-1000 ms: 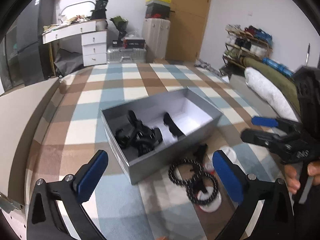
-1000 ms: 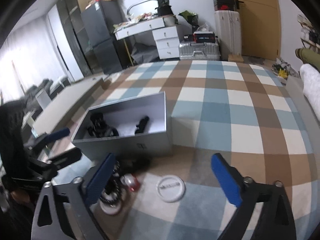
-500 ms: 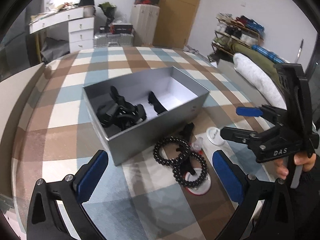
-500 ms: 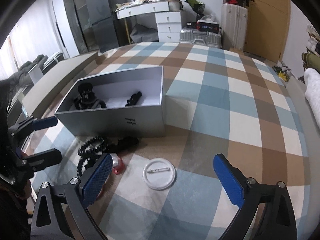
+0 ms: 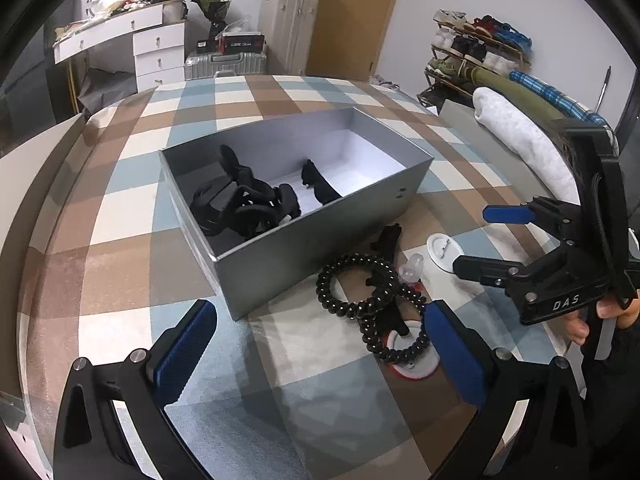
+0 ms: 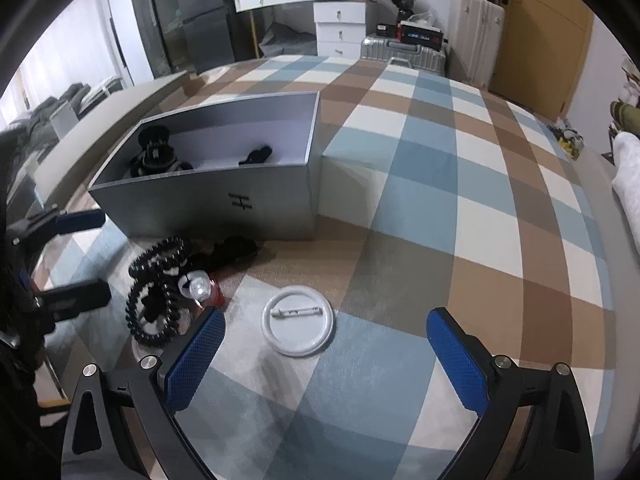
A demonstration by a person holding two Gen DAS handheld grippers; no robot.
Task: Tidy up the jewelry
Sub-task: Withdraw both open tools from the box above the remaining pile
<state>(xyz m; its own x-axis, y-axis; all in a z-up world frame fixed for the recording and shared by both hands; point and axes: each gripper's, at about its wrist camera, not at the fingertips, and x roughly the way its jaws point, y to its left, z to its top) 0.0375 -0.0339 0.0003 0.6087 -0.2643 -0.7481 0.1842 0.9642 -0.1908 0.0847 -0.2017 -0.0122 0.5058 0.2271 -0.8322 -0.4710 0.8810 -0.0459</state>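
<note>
Jewelry lies in a small heap on the checked blue, brown and white cloth (image 5: pixel 120 208) that covers the surface, just in front of the open grey cardboard box (image 5: pixel 312 248). The left claw (image 5: pixel 320 356) hangs above the cloth with its blue pads wide apart and nothing between them. Ahead of it, and a little toward its right finger, are two black beaded bracelets (image 5: pixel 360 292) that overlap each other; the nearer one lies on a small red and white round badge (image 5: pixel 412 368). A clear plastic piece (image 5: pixel 412 266) and a black fabric item (image 5: pixel 388 236) touch this heap on its far side.

The right claw (image 6: pixel 324 360) is also spread wide and empty. A white round pin badge (image 6: pixel 298 330) lies face down, its metal pin on top, directly between and slightly ahead of the two fingers. In my judgement both claws are held open and low like this because each one is lined up with its own piece before closing.

The box already holds dark items at the end beyond the left finger of the left claw, while its white floor is free at the other end. It stands with its long side close to the heap, probably so that each piece travels only a short way over the wall
</note>
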